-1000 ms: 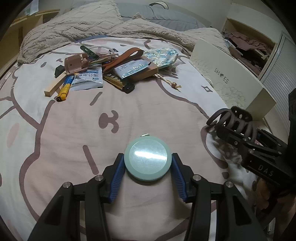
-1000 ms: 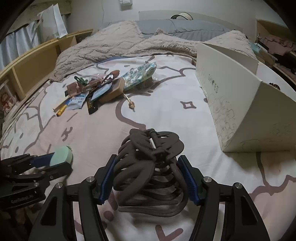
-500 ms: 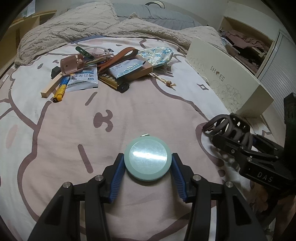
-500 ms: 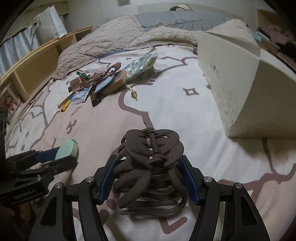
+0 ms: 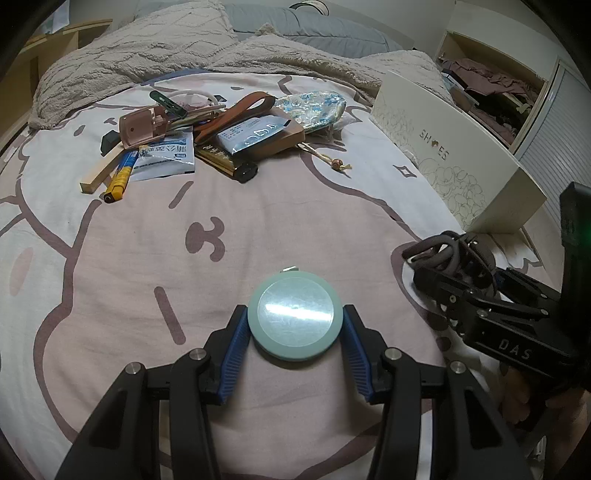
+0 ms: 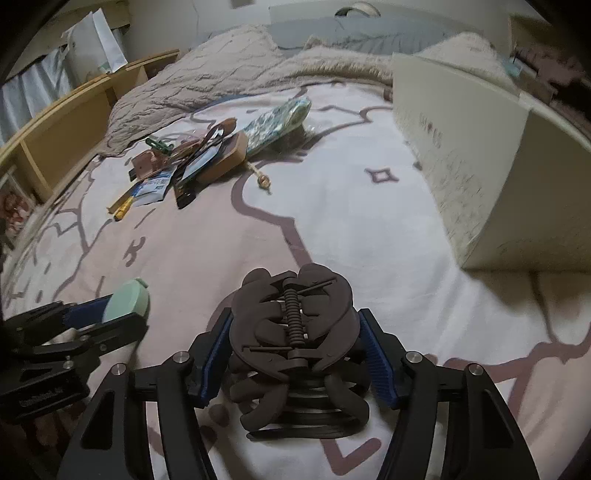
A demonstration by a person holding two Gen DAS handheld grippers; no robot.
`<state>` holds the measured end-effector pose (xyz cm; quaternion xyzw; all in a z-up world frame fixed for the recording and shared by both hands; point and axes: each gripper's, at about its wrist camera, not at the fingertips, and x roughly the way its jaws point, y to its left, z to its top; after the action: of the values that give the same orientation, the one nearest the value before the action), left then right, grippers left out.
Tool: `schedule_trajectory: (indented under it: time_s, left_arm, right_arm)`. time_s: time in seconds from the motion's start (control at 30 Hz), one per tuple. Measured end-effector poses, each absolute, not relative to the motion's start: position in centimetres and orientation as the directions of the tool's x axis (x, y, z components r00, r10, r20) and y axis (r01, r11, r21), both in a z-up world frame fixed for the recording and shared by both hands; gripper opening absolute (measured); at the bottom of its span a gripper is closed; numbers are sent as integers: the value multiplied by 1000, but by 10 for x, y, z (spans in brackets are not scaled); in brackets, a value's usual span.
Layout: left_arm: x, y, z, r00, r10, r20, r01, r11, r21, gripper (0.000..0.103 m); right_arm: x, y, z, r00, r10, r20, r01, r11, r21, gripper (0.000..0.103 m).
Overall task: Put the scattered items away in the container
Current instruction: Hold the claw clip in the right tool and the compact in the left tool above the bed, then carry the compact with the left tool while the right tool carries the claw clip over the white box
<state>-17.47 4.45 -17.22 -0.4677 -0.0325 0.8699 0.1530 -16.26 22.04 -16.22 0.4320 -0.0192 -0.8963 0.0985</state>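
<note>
place: home bedroom | evidence: bed with cartoon-print sheet (image 5: 258, 206), rumpled blanket (image 5: 155, 55), grey pillow (image 5: 325, 29)

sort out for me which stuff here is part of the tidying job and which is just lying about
Part of the job:
- round green compact, held in the left gripper
- dark hair claw, held in the right gripper
- pile of scattered items
- white shoe box

Just lying about:
- beige blanket
- grey pillow
- wooden shelf

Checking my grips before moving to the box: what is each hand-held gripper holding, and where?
Left hand-held gripper: round mint-green compact mirror, by its rim. Right: dark brown claw hair clip, by its sides.
</note>
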Motion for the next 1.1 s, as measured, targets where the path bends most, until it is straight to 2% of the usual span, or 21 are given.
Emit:
schedule_trajectory:
  time_s: [0.17, 0.43, 0.6, 1.1]
  left_arm:
    - [-175, 44, -172, -515, 302, -802, -234, -950, -208, 50]
    - [-173, 42, -156, -539, 346, -768, -250, -936, -247, 50]
    - [-173, 47, -136, -578, 364, -730, -286, -928, -237, 50]
    - [-189, 100, -94, -602, 407, -687, -401, -898, -180, 50]
  right_arm:
    - [-154, 218, -150, -670, -189, -718, 185, -979, 85, 65]
    - [-155, 223, -136, -684, -178, -708, 177, -981, 76, 65]
    - [-155, 236, -123, -670, -184, -719, 157, -982, 105, 65]
    - [-154, 308, -48, -720, -192, -667, 132, -981, 139, 65]
